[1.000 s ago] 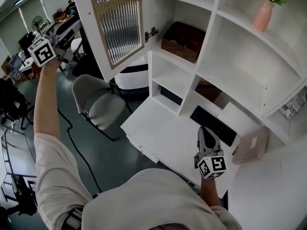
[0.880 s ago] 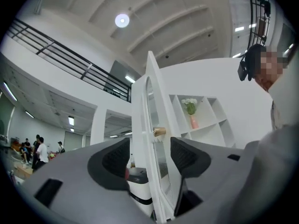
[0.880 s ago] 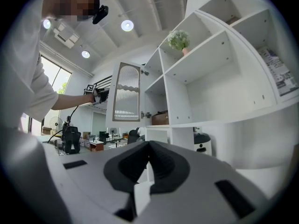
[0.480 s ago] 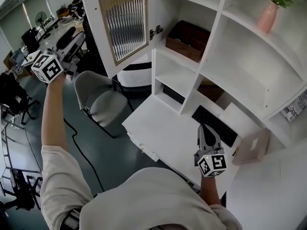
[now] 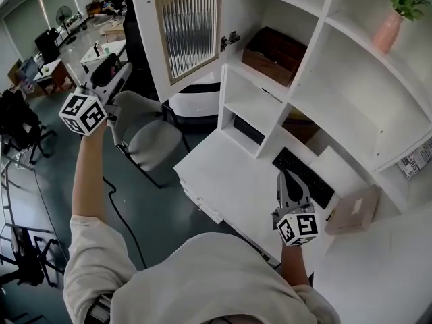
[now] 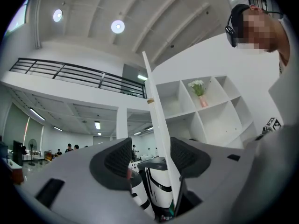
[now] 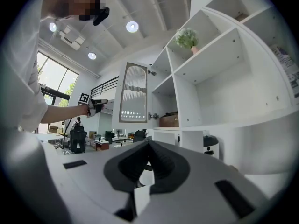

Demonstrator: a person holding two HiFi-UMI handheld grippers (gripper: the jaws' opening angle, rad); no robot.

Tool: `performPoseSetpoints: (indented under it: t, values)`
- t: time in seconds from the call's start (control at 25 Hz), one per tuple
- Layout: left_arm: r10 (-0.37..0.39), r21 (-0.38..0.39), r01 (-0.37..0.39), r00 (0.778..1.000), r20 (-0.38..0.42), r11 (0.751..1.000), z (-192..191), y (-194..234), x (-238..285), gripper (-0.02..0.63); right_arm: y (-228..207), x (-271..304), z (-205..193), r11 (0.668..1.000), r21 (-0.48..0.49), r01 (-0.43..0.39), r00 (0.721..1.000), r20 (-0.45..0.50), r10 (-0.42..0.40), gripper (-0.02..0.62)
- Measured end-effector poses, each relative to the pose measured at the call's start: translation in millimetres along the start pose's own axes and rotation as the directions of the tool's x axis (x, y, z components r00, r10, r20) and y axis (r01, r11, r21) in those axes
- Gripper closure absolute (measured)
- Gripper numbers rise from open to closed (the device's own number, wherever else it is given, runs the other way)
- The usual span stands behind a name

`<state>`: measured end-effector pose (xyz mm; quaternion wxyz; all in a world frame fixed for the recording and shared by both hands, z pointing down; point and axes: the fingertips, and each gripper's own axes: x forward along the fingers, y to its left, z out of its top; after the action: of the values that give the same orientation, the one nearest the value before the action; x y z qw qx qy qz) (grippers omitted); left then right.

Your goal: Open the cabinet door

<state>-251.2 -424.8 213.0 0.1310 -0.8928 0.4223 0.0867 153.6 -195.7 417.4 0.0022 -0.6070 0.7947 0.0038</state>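
The white cabinet door (image 5: 187, 22) with ribbed glass stands swung wide open at the top of the head view. My left gripper (image 5: 116, 74) hangs open to the left of the door's free edge, apart from it, above a grey chair. In the left gripper view the door's thin edge (image 6: 156, 120) runs up in line with the gap of the open left gripper (image 6: 150, 160), and nothing is pressed by the pads. My right gripper (image 5: 287, 179) is shut and empty over the white desk. The right gripper view shows the right gripper (image 7: 148, 157) with its pads together, and the door (image 7: 133, 93) beyond.
A grey office chair (image 5: 145, 137) stands below the left hand. On the desk (image 5: 223, 181) lie a black keyboard (image 5: 304, 174) and a tan box (image 5: 351, 208). A wooden box (image 5: 275, 48) sits in the opened compartment. A pink vase (image 5: 390, 29) stands on a shelf.
My left hand has come down and drifted a little toward the chair, away from the door's edge. The door stays wide open. The right gripper has kept its place.
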Motion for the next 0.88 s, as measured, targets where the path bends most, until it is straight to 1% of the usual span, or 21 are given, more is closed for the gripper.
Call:
performPoseSetpoints:
  t: [0.2,0.4,0.56,0.88]
  values:
    - [0.033,-0.003,-0.033,0.999,-0.018,0.999,-20.6,-11.9,-13.1,0.346,8.6,7.1,0.8,1.000,-0.002,-0.025,1.000,0.002,0.025,0.591]
    - [0.070,0.001,-0.070,0.997,-0.033,0.998,-33.4,-20.6,-27.8,0.353,15.8,12.3,2.0,0.999,-0.005,-0.048,0.999,0.004,0.048,0.591]
    - [0.095,-0.015,-0.096,0.995,-0.042,0.995,-45.5,-26.4,-41.4,0.354,18.5,15.0,2.3,0.998,-0.005,-0.057,0.998,0.006,0.057,0.591]
    - [0.118,-0.039,-0.122,0.989,-0.090,0.992,-80.5,-45.8,-65.0,0.360,23.7,22.1,3.0,0.997,-0.005,-0.073,0.997,0.011,0.073,0.591]
